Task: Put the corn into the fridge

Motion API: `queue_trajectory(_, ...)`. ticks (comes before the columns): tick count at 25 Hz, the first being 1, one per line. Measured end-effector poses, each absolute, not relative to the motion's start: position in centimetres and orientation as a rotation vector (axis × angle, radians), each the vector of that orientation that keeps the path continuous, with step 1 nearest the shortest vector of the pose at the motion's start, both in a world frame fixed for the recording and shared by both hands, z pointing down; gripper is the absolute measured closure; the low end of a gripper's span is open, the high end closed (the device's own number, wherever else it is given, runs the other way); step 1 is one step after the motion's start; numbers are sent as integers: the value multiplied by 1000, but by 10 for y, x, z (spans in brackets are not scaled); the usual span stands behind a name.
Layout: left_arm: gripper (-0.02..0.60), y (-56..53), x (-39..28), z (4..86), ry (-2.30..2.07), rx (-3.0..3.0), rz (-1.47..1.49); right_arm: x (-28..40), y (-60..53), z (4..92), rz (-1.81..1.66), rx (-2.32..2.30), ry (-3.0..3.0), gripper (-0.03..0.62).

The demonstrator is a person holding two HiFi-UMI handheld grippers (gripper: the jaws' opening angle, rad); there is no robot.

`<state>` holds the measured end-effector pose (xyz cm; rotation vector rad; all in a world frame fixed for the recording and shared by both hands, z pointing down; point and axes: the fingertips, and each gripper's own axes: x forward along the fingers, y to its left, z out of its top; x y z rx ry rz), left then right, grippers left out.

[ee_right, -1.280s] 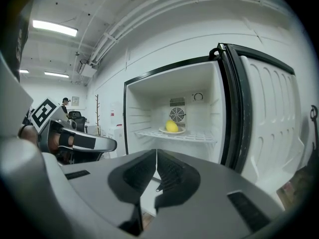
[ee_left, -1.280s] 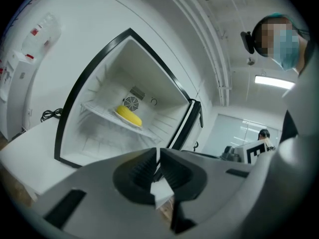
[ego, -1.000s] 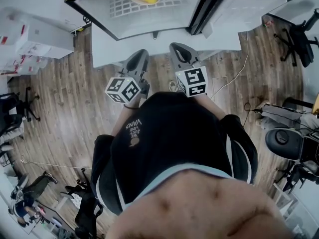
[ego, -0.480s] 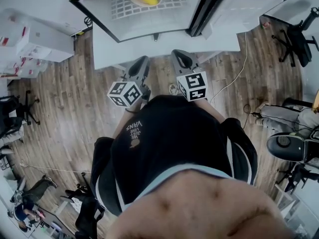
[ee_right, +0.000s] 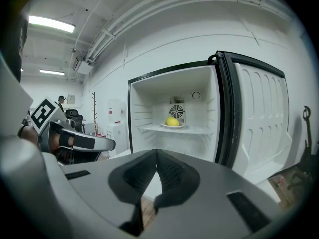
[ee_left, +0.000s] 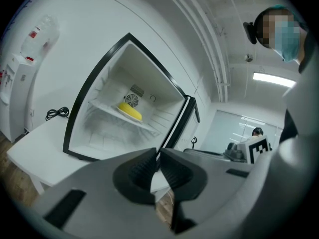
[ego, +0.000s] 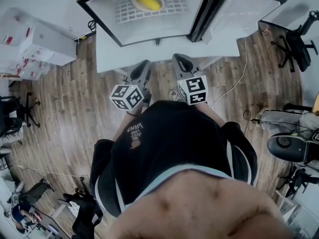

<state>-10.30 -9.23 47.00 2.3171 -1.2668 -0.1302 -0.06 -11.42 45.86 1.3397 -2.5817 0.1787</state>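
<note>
- While aimed at the small white fridge [ee_right: 144, 108] with its black-framed door [ee_right: 259, 118] swung open, pressed together and empty: left claw [ee_left: 158, 156], right claw [ee_right: 156, 153].
- Lying on a round white plate [ee_right: 164, 126] on the fridge's wire shelf [ee_right: 199, 130], well apart from both claws: the yellow corn [ee_right: 172, 121].
- Shown only by the gripper views: round fan grille [ee_right: 176, 112] on the back wall, just behind the corn.
- Shown only by the head view: white desk [ego: 119, 49] carrying the fridge, wooden plank floor [ego: 65, 103], dark shirt [ego: 169, 138] below both claws.
</note>
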Motion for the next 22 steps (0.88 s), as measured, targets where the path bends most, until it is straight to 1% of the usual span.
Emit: queue_trajectory(22, 548, -91, -105, 462, -1257, 2341, -148, -4, -110, 452, 154, 1354, -2582, 582)
